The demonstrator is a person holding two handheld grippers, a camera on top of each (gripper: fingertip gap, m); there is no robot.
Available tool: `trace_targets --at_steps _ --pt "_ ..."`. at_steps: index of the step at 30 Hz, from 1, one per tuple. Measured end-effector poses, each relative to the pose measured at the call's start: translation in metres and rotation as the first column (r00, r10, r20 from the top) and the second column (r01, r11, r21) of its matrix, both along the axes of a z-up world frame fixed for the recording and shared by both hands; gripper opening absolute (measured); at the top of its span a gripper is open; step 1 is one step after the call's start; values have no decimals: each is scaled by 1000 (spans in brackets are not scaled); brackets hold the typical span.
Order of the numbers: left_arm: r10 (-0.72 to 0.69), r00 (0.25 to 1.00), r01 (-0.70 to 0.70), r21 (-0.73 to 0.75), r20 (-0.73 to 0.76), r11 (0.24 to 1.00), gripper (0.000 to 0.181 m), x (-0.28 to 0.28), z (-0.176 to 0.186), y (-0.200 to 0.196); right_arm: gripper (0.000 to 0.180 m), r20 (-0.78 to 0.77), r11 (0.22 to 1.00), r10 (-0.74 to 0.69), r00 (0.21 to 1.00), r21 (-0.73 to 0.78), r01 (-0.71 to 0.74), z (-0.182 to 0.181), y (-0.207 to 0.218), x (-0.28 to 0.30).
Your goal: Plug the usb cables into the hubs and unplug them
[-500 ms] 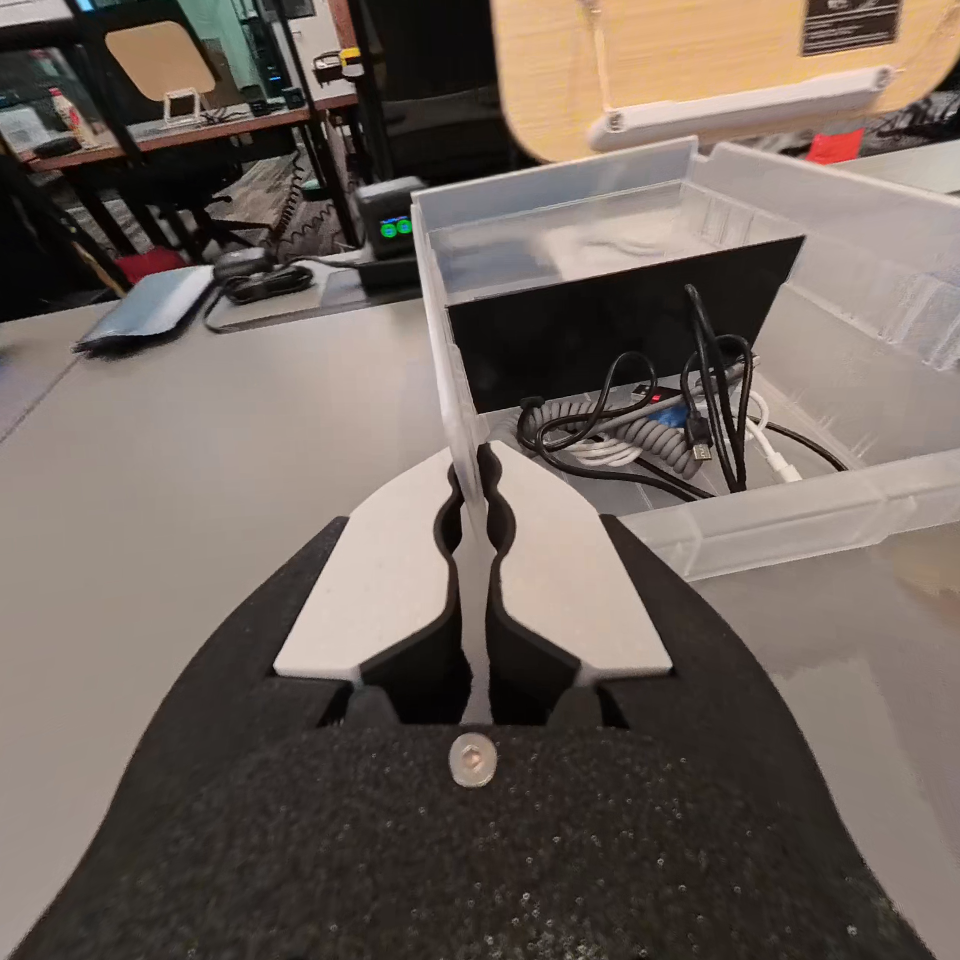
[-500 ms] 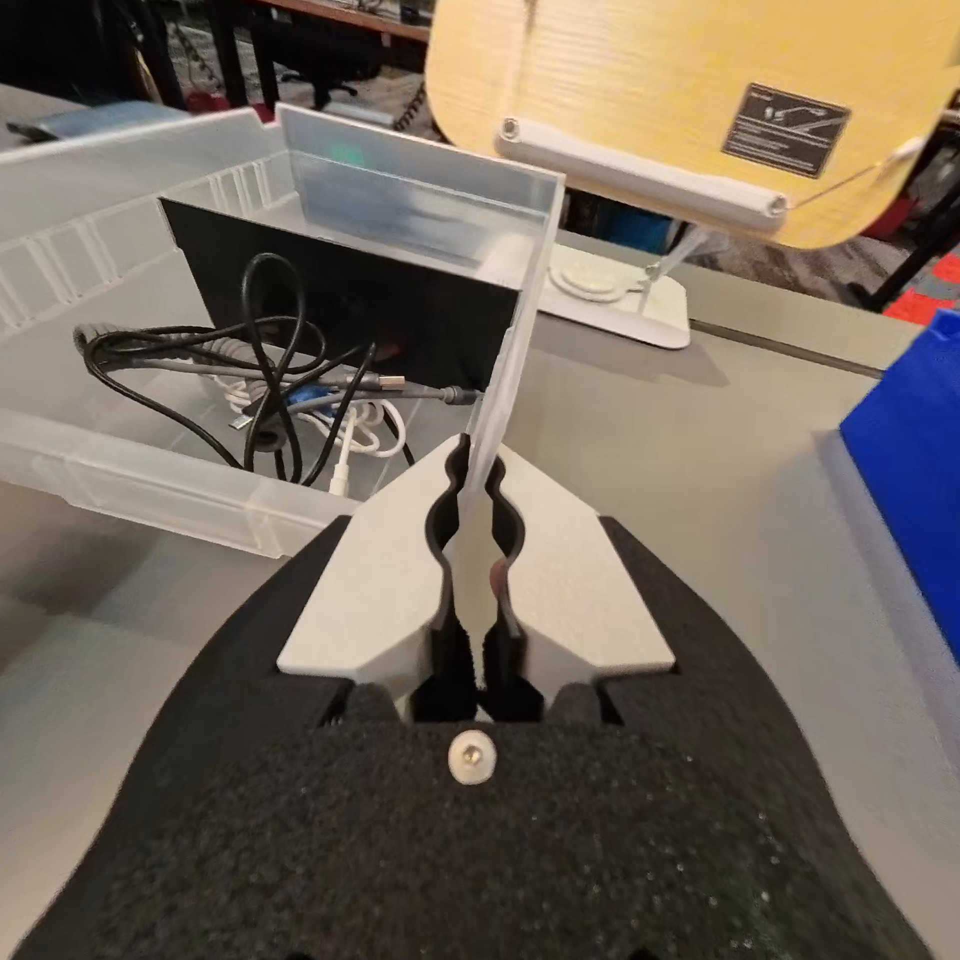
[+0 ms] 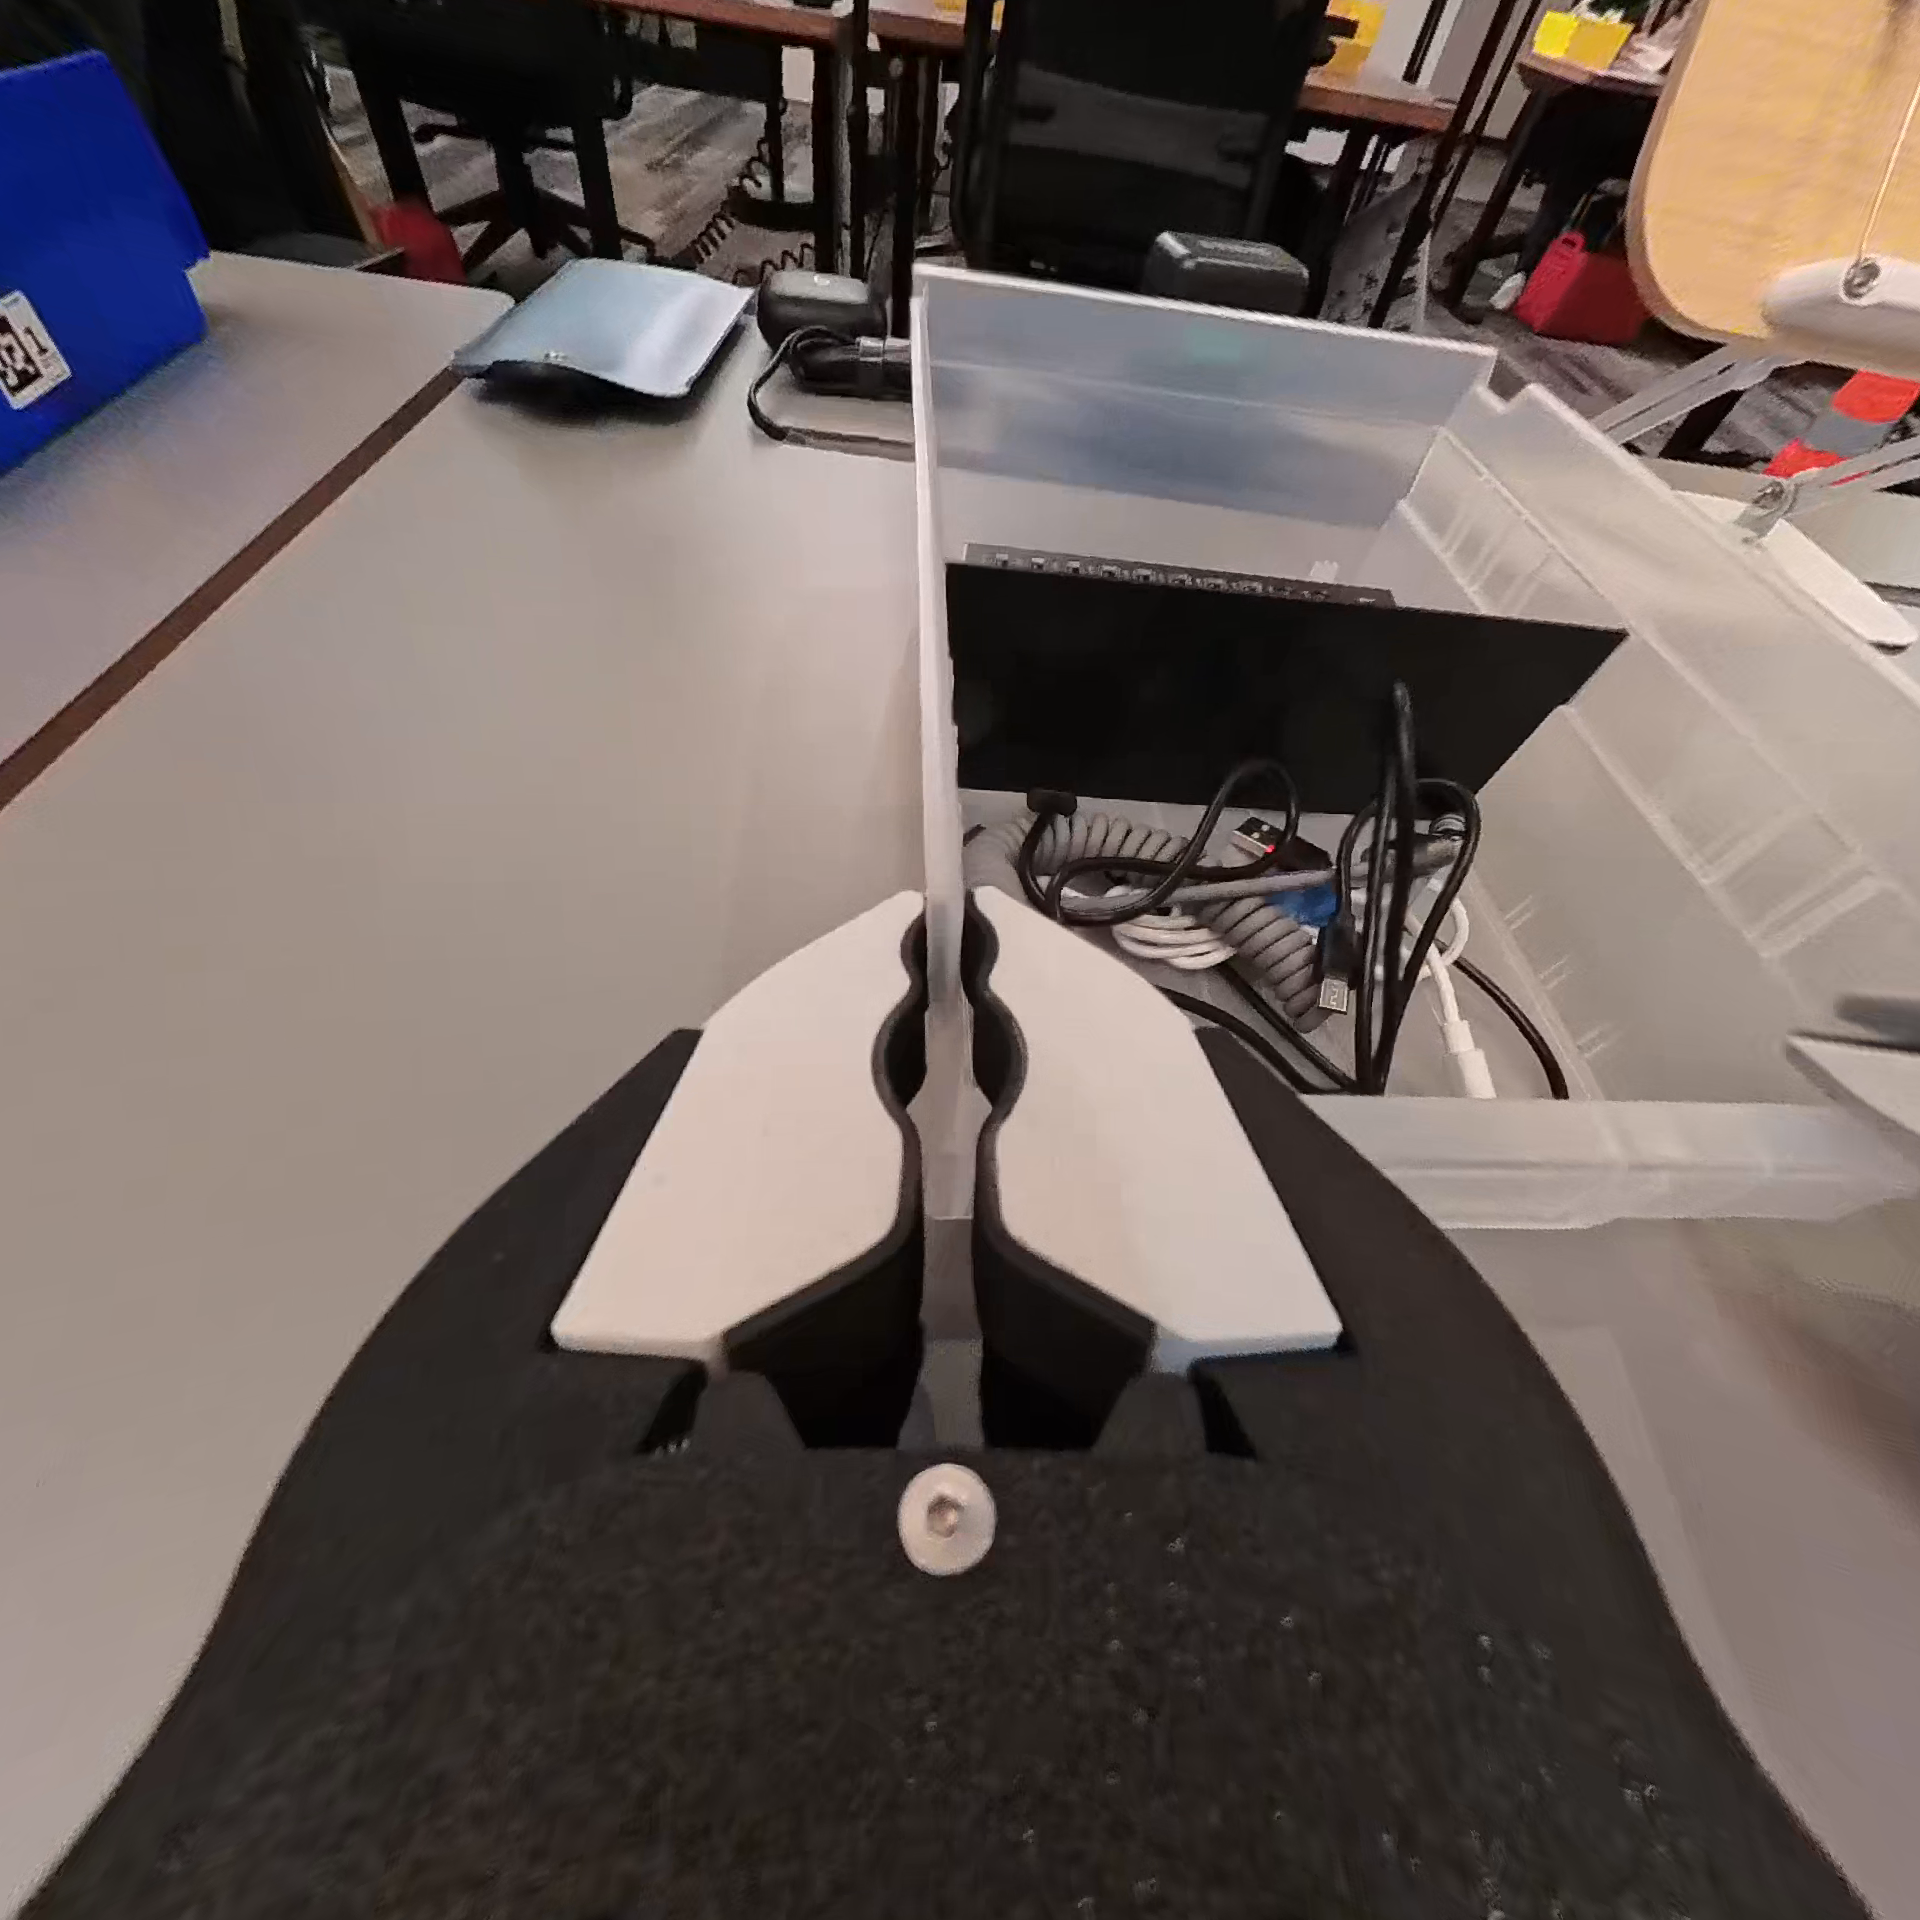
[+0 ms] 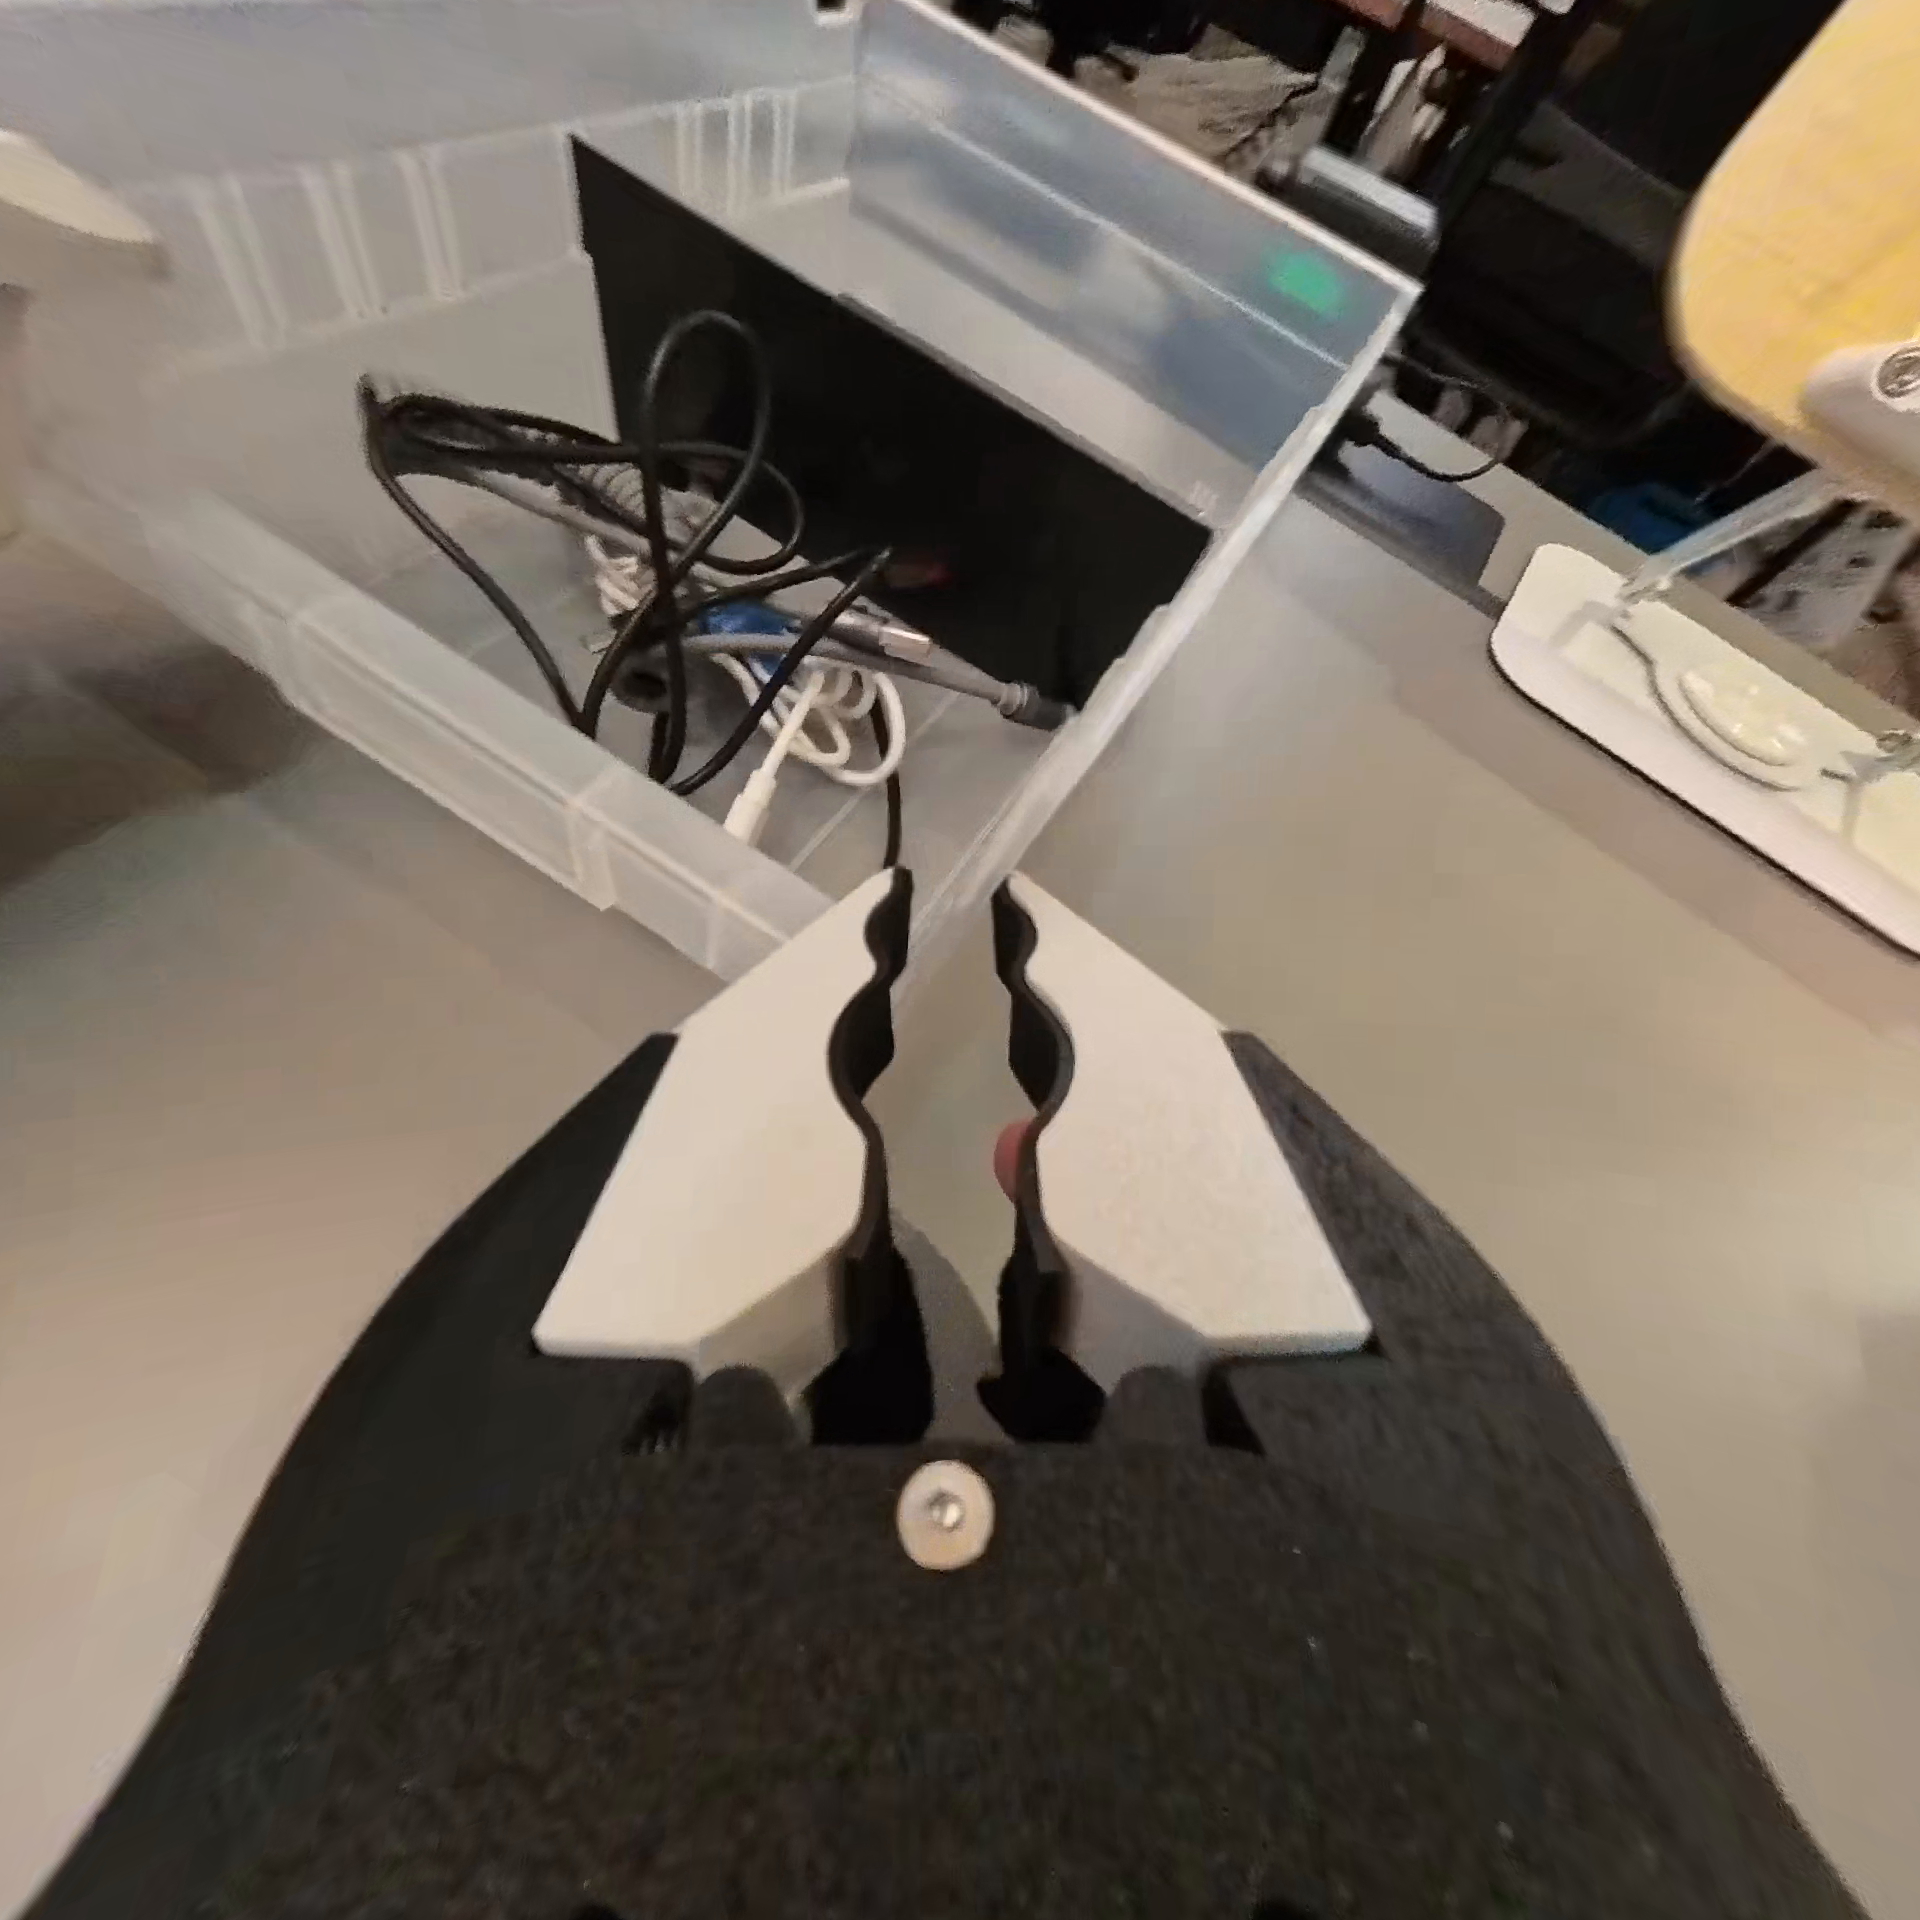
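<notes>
Clamped tight, the left gripper (image 3: 948, 935) has its two white fingers (image 3: 790, 1122) pressed against the thin side wall of a clear plastic bin (image 3: 1621, 1153), near the bin's front corner. The right gripper (image 4: 951, 894) stands with a narrow gap between its jaws; the bin's (image 4: 436, 707) opposite side wall runs into that gap, but the jaws do not press on it.

Inside the bin lies a tangle of usb cables (image 3: 1247, 914): thin black ones looped upward, a grey coiled one, a white one and something blue underneath. In the left wrist view, one black plug (image 3: 1333, 992) hangs with its metal end pointing down toward the bin floor. In the right wrist view the cables (image 4: 727, 623) lie heaped against a black panel, and a grey plug with a silver tip (image 4: 904, 641) lies nearly flat, its long axis running across the bin toward the right wall. The black panel (image 3: 1247, 686) stands upright across the bin behind the cables; whether it is a hub I cannot tell.

The bin sits on a plain grey table (image 3: 468, 779). On it are a blue pouch (image 3: 613, 332), a blue box (image 3: 73, 249) at the far left, and a white lamp base (image 4: 1704, 727). Beyond stand dark desks and chairs.
</notes>
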State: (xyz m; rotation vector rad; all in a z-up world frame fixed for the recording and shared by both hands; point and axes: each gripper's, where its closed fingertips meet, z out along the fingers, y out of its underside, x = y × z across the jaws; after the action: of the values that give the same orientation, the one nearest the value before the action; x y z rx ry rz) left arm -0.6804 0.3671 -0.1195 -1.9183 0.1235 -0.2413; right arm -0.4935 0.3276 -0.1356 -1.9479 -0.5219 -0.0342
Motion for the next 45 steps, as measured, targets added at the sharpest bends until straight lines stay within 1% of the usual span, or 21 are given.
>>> trace_targets --at_steps 2,4,6,7,9,11,14,16,18,20,22,24,25,27,29,31,34,37,40,42,45 --pt "22 999 -22 8 -39 1000 5 -2 2 -1 17 -27 988 133 991 -77 -135 3 -24 -2" --pt "41 996 -40 18 -73 999 12 -7 3 -2 44 -61 935 299 952 -183 -305 -1 -61 2" --pt "21 997 -18 33 -79 999 20 -11 6 -4 45 -61 901 378 924 -203 -383 0 -90 32" --pt "4 998 -2 39 -61 999 24 -13 7 -6 41 -69 909 366 928 -190 -372 2 -98 56" --pt "-22 1000 22 47 -6 999 29 -15 14 -9 31 -134 938 295 946 -150 -313 8 -112 114" --pt "-13 1000 12 101 2 995 29 -18 30 -13 28 -224 968 219 950 -76 -241 16 -126 178" --pt "98 995 -86 298 -26 951 20 -30 79 -26 29 -356 999 35 934 43 -21 29 -144 283" --pt "96 995 -103 324 39 940 14 -23 95 -35 31 -401 990 -81 913 72 120 41 -150 343" --pt "96 991 -116 246 91 962 13 -8 87 -36 37 -421 964 -193 886 89 252 48 -151 398" --pt "91 991 -102 113 100 988 13 21 64 -37 37 -405 921 -302 863 111 374 46 -153 446" --pt "59 993 -62 20 102 998 14 63 40 -47 37 -314 902 -368 875 109 418 32 -157 478" --pt "35 996 -35 5 84 999 21 102 22 -64 37 -246 871 -456 855 73 485 19 -167 506" --pt "31 997 -31 -6 68 1000 21 117 14 -72 37 -271 859 -483 833 40 511 15 -172 513" --pt "-9 999 11 -43 45 999 29 144 1 -84 36 -354 871 -467 810 -31 490 11 -176 513" --pt "-65 998 67 -78 24 995 29 160 -7 -87 36 -362 872 -474 803 -65 486 6 -179 518" --pt "-84 996 85 -107 16 991 27 163 -10 -85 31 -352 881 -466 812 -95 464 -1 -181 519" --pt "-65 997 69 -146 37 987 26 154 -16 -86 31 -376 892 -450 810 -143 429 -9 -181 518" --pt "-59 997 65 -193 40 979 31 145 -26 -91 31 -416 890 -449 791 -137 434 -5 -185 517" --pt "-134 990 110 -364 -40 925 36 149 -52 -99 25 -416 876 -464 782 -87 474 -2 -193 522" --pt "-134 988 90 -412 -79 907 29 150 -61 -100 15 -400 875 -463 790 -66 480 0 -196 525" --pt "-158 985 128 -334 -63 934 14 160 -49 -99 20 -399 888 -451 798 -110 447 -5 -189 522"
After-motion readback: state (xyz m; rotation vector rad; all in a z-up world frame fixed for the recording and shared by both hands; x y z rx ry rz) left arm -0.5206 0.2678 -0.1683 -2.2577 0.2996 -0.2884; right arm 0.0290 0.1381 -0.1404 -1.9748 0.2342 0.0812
